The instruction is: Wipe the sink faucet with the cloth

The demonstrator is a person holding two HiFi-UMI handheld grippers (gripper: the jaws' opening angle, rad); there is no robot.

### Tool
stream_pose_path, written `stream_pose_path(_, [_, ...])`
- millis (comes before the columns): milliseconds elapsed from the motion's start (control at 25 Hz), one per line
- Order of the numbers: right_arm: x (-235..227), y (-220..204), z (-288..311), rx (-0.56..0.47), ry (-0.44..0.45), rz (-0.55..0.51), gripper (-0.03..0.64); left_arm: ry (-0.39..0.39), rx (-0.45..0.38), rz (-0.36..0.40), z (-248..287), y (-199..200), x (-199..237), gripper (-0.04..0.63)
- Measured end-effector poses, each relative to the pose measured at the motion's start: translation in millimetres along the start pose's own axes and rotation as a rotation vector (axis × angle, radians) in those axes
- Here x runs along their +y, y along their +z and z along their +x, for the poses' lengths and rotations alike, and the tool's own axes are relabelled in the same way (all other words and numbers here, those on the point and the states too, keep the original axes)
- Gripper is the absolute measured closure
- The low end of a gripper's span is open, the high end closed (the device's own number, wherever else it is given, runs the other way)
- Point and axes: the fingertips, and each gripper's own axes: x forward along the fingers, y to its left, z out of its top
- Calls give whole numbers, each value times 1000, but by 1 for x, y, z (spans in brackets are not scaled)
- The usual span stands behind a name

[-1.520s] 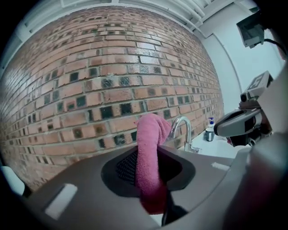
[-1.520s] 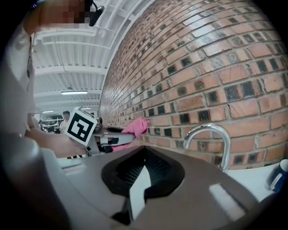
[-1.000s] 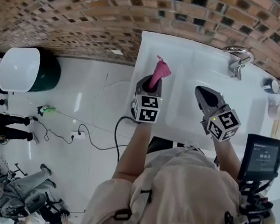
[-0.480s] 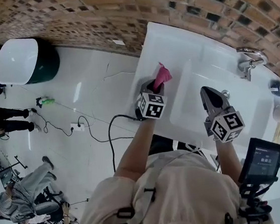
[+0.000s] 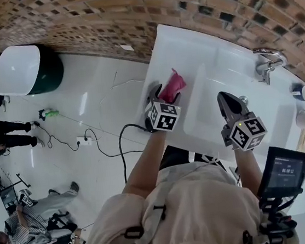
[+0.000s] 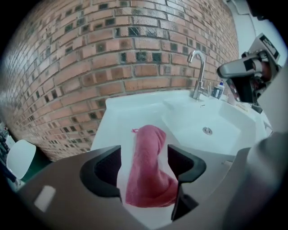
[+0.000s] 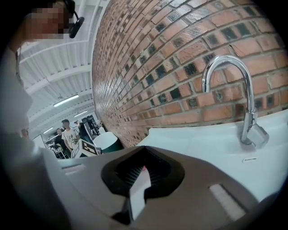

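On the left rim of the sink point(image 5: 181, 43), the pink cloth point(image 6: 146, 179) lies between my L claw point(image 6: 144, 158) jaws, just opened wide. Can't tell if one pad grazes it. R claw point(image 7: 143, 173) is together w/ nothing in it, well apart from the faucet point(image 7: 245, 103).

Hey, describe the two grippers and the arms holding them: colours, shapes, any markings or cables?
The left gripper and right gripper have grey bodies with black fingers. Each carries a white cube printed with black square markers. A black cable trails from the left one. The person wears a pale short-sleeved top with dark straps.
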Motion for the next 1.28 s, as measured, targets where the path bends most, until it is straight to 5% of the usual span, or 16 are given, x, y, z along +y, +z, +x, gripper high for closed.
stream_pose_path(360, [9, 55, -29, -117, 5, -59, 624, 35, -357, -1, -83, 129, 7, 311])
stream_pose_path(560, [13, 86, -46, -188, 5, -120, 626, 4, -544, 62, -126, 194, -14, 459])
stream_pose_path(720, [9, 106, -65, -230, 6, -148, 624, -50, -615, 131, -137, 227, -50, 586])
stream_pose_path(1040, [5, 127, -99, -288, -32, -254, 624, -167, -721, 243, -168, 273, -124, 592])
stream_pose_path(1280, [-5, 130, -117, -278, -72, -278, 626, -262, -703, 264, -163, 285, -160, 592])
